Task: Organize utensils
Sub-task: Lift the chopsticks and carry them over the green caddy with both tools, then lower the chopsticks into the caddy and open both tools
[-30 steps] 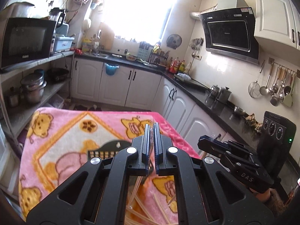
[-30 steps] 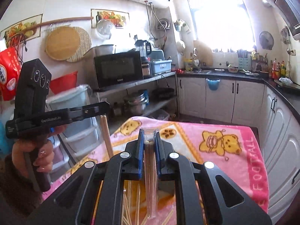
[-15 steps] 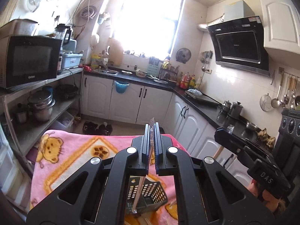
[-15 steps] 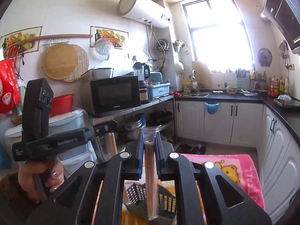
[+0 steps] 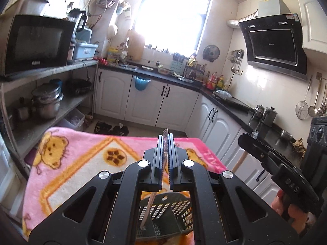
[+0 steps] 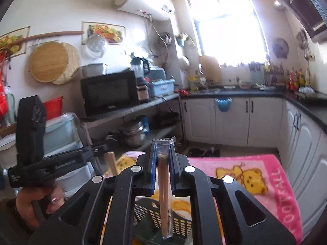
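Observation:
My left gripper (image 5: pixel 165 143) is shut on a pair of wrapped chopsticks (image 5: pixel 148 206) that hangs down into a dark mesh basket (image 5: pixel 163 218) on the pink blanket (image 5: pixel 77 163). My right gripper (image 6: pixel 163 149) is shut on another clear-wrapped pair of chopsticks (image 6: pixel 164 196), held upright above the same basket (image 6: pixel 181 222). The right gripper shows at the right of the left wrist view (image 5: pixel 243 140). The left gripper shows at the left of the right wrist view (image 6: pixel 108 143), with its chopsticks (image 6: pixel 111 163) below it.
The pink cartoon blanket (image 6: pixel 265 183) covers the table. A shelf with a microwave (image 5: pixel 34 42) and pots (image 5: pixel 48 102) stands to the left. White cabinets (image 5: pixel 147 100) and a dark counter (image 5: pixel 231 102) run behind and to the right.
Both grippers have lifted from the blanket with their chopsticks and now hold them over the basket. The cameras tilted up and then lowered slightly toward the basket.

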### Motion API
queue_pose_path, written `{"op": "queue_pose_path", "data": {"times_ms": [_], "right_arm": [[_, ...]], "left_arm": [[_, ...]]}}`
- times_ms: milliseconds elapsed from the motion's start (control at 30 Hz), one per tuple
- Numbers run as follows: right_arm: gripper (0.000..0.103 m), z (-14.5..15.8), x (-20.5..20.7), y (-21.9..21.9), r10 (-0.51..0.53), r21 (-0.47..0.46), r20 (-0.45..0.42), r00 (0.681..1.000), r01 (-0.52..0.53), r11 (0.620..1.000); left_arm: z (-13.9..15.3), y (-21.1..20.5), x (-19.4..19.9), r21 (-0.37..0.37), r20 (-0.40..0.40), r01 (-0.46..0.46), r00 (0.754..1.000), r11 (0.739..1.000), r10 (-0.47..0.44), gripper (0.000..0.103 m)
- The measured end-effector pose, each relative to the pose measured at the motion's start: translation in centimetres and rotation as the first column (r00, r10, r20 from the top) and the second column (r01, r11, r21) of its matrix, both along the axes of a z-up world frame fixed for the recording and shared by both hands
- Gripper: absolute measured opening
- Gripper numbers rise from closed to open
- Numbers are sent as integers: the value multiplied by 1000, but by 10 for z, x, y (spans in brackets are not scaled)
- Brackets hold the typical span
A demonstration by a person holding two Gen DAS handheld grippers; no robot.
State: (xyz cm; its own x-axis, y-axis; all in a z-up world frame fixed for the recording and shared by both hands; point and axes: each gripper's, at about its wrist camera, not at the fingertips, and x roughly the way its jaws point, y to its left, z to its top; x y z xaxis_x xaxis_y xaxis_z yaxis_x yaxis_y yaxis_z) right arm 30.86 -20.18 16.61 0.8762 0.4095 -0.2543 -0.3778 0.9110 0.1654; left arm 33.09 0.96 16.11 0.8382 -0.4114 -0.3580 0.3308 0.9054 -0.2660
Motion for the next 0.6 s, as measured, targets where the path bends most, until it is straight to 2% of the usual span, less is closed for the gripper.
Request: {"op": "queue_pose_path", "data": {"times_ms": [100,233,400,533,600], "right_arm": [[11,-18,4,-6,-17,23,-20,1000,18,1000],[11,-36,9,-7,-42,28,-36,998,43,999],[11,-55,3,-3,-60,22,-36,998,61,998],[11,-61,1,-1,-66,21,-45,997,67,998],[16,-65,-1,-1,-79,23,-61,995,81,996]], "left_arm": [[-17,-2,2,15,-13,2,1000,1000,-2,2],[-35,1,1,-2,-28,0,1000,1000,0,2],[-43,-3,-9,43,6,-10,1000,999,9,2],[-51,-4,-11,39,-13,-5,1000,999,6,2],[-57,-3,-12,39,-25,-8,1000,999,9,2]]}}
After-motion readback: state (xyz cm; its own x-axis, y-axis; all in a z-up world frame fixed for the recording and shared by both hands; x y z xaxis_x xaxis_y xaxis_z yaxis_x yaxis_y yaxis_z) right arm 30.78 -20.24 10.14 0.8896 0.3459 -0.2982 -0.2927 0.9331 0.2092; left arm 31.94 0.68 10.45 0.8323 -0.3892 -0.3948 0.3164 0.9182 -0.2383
